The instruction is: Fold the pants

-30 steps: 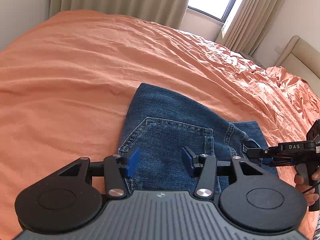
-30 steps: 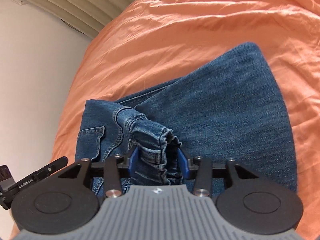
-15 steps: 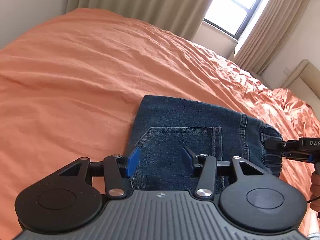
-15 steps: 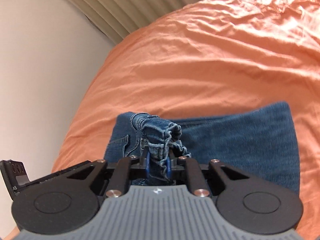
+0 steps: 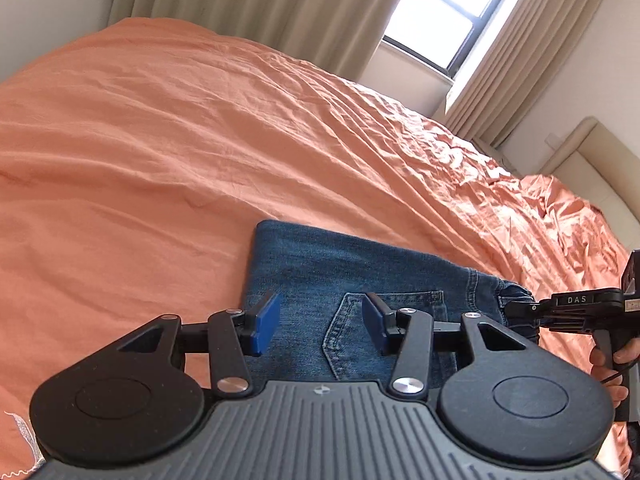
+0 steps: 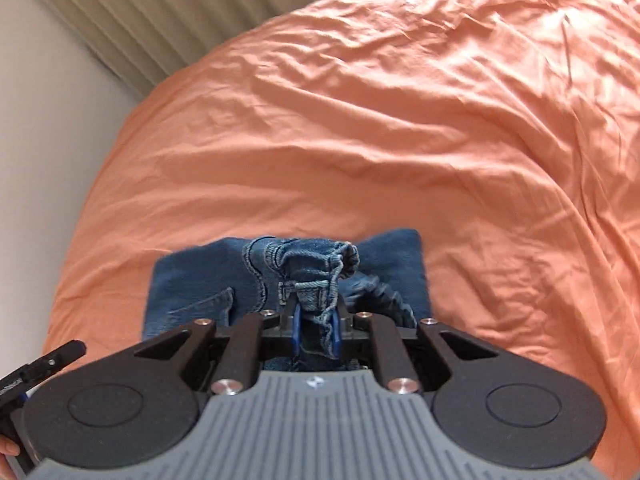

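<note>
The near part of the jeans (image 6: 192, 284) lies hidden under the right gripper's (image 6: 316, 330) body.

Only one text can be read with confidence — the white letters "DAS" on the black body of the right gripper (image 5: 520, 312), seen in the left wrist view at about 3 o'clock. In the right wrist view, the left gripper (image 6: 68, 350) at 8 o'clock carries small white print — too small and cut off to read.

Faded blue denim pants (image 5: 352, 268) with lighter stitching lie on a plain orange bedsheet (image 5: 160, 140); beige pleated curtains (image 5: 248, 4) hang behind.
</note>
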A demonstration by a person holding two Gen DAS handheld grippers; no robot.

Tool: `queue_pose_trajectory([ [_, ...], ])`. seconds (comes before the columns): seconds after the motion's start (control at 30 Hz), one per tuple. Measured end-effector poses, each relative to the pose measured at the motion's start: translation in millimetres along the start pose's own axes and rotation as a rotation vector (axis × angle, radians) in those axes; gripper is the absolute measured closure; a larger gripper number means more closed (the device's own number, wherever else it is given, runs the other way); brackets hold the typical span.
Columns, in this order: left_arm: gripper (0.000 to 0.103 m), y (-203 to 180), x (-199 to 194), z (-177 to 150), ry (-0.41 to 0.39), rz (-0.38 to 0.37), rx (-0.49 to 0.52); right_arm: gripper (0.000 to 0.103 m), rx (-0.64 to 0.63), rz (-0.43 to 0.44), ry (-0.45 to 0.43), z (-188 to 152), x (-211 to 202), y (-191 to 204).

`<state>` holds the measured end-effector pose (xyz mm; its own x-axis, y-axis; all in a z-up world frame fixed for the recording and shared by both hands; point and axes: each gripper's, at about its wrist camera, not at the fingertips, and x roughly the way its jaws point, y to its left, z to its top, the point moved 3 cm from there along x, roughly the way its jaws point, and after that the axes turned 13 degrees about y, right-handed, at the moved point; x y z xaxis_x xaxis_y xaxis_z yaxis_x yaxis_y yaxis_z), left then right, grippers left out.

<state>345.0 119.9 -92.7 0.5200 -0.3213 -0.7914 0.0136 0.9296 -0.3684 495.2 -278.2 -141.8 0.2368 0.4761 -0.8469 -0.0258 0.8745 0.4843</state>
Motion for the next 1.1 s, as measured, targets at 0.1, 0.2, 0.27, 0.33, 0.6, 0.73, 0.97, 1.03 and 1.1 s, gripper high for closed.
queue_pose_trajectory([
  [0.1,0.048,-7.8,20.1,-5.1,0.032,0.033,0.071,0.093,0.052,0.031,0.012,0.2,23.4,-23.8],
  [0.2,0.048,-5.4,36.3,-8.5,0.068,0.006,0.069,0.088,0.029,0.005,0.003,2.6,39.4,-30.5],
  [0.27,0.048,-0.7,42.5,-11.6,0.087,0.015,0.055,0.081,0.011,-0.031,-0.01,0.4,41.3,-28.3],
  [0.33,0.048,2.3,43.4,-13.6,0.089,0.022,0.048,0.069,-0.033,-0.064,-0.046,-2.1,36.4,-22.7],
  [0.6,0.047,-13.5,-11.4,-47.0,0.046,0.073,0.235,0.068,-0.288,-0.115,-0.233,-73.6,-30.6,12.1],
  [0.73,0.04,-25.9,-37.2,-83.0,0.07,0.108,0.35,0.068,-0.357,-0.11,-0.291,-118.3,-34.1,22.4],
  [0.97,0.033,-40.4,-23.9,-139.1,0.127,0.253,0.484,0.068,-0.354,-0.108,-0.327,-144.8,-12.9,10.0],
  [1.03,0.033,-35.3,-11.6,-141.1,0.112,0.3,0.447,0.068,-0.324,-0.079,-0.338,-142.8,-10.8,0.3],
  [1.1,0.035,-28.2,-0.8,-136.8,0.103,0.301,0.361,0.068,-0.307,-0.049,-0.343,-144.7,-10.1,-6.7],
])
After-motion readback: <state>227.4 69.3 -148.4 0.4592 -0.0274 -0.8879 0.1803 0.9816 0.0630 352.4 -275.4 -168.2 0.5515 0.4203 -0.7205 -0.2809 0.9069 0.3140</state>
